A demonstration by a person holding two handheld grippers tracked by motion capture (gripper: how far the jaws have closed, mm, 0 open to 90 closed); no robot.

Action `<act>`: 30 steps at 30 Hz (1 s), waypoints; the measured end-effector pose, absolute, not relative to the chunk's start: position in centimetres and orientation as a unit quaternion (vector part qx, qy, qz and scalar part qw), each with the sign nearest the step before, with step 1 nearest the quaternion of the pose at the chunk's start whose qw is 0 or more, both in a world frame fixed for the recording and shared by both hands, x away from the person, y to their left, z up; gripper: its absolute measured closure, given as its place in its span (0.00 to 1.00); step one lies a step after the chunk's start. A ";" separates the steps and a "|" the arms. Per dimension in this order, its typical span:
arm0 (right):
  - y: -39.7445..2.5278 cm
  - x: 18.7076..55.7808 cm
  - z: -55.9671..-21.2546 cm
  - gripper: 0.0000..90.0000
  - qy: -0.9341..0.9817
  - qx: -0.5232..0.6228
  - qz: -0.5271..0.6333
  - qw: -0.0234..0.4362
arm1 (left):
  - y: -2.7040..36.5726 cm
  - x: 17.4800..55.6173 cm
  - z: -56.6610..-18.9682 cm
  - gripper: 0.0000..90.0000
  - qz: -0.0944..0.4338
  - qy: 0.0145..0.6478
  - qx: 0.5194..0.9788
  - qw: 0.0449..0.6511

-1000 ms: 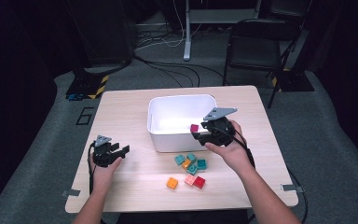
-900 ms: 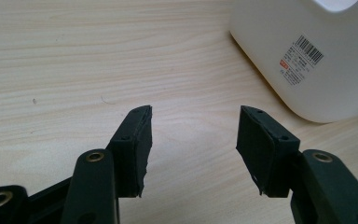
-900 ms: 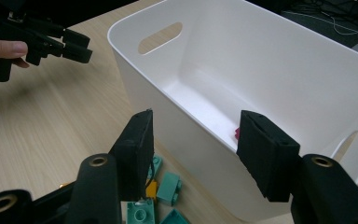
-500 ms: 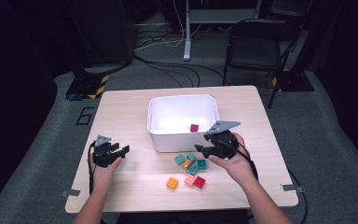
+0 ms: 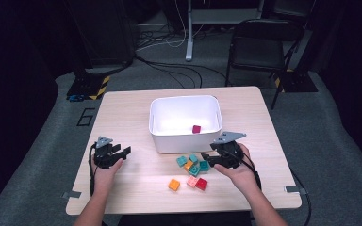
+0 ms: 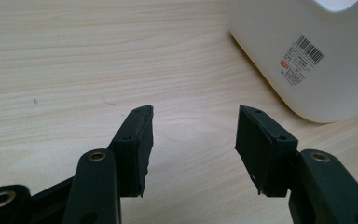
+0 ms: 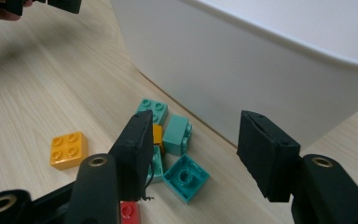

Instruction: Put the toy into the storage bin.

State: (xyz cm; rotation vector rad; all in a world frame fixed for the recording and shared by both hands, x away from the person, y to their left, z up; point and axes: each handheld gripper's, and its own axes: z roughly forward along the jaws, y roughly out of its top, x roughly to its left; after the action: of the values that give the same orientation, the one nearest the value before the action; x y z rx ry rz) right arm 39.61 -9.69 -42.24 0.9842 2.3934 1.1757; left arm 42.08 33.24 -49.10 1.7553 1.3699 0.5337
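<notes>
With jaws spread, the right gripper [image 7: 193, 156] hovers over the upturned teal brick [image 7: 185, 177] (orange brick [image 7: 69, 149] at nine o'clock), risking nudging its touching neighbours.

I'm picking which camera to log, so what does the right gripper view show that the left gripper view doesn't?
The right gripper view alone has the loose bricks: an orange brick, teal bricks and a red brick, seen between the open right claw. The left gripper view alone has the barcode label, beyond the open left claw. Both share the white bin and the wooden table.
</notes>
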 end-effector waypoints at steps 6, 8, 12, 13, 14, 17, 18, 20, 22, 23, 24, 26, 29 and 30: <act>-10.2 39.9 -43.7 0.51 0.829 0.359 0.402 0.147 | 33.3 42.1 -49.1 0.51 0.214 0.547 0.695 0.415; -10.4 40.0 -44.3 0.52 0.826 0.365 0.404 0.146 | 33.3 42.1 -49.1 0.51 0.212 0.548 0.694 0.416; -10.8 40.2 -45.5 0.52 0.823 0.374 0.404 0.140 | 33.3 42.1 -49.1 0.50 0.210 0.549 0.694 0.416; -10.8 40.2 -45.8 0.52 0.822 0.376 0.403 0.141 | 33.3 42.2 -49.1 0.50 0.209 0.548 0.695 0.415; -10.9 40.3 -46.1 0.52 0.821 0.378 0.403 0.142 | 33.3 42.2 -49.1 0.50 0.209 0.548 0.695 0.415; -10.9 40.4 -47.0 0.52 0.818 0.386 0.403 0.138 | 33.3 42.2 -49.1 0.50 0.208 0.548 0.696 0.415; -10.9 40.5 -47.3 0.52 0.818 0.387 0.403 0.135 | 33.3 42.2 -49.1 0.50 0.209 0.548 0.696 0.414; -10.7 40.6 -47.9 0.52 0.822 0.390 0.392 0.134 | 33.3 42.2 -49.2 0.50 0.209 0.549 0.696 0.414; -10.3 40.7 -48.4 0.52 0.828 0.389 0.381 0.135 | 33.3 42.2 -49.2 0.50 0.209 0.548 0.697 0.413; -10.1 40.7 -48.6 0.52 0.830 0.387 0.378 0.134 | 33.3 42.2 -49.2 0.50 0.208 0.548 0.697 0.413; -9.9 40.8 -48.9 0.52 0.832 0.384 0.377 0.136 | 33.3 42.3 -49.2 0.50 0.209 0.547 0.697 0.414; -9.6 40.7 -49.1 0.52 0.835 0.384 0.370 0.136 | 33.3 42.3 -49.2 0.50 0.210 0.546 0.697 0.414; -9.2 40.8 -49.4 0.52 0.840 0.377 0.364 0.141 | 33.3 42.3 -49.2 0.50 0.208 0.547 0.698 0.412; -9.0 40.8 -49.6 0.52 0.840 0.378 0.363 0.140 | 33.3 42.3 -49.2 0.50 0.208 0.547 0.699 0.412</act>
State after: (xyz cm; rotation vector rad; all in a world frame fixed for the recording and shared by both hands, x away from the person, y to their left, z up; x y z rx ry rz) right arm 40.83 -9.02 -49.56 1.0911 2.4273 1.0473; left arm 42.25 33.27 -49.18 1.7575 1.3757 0.5233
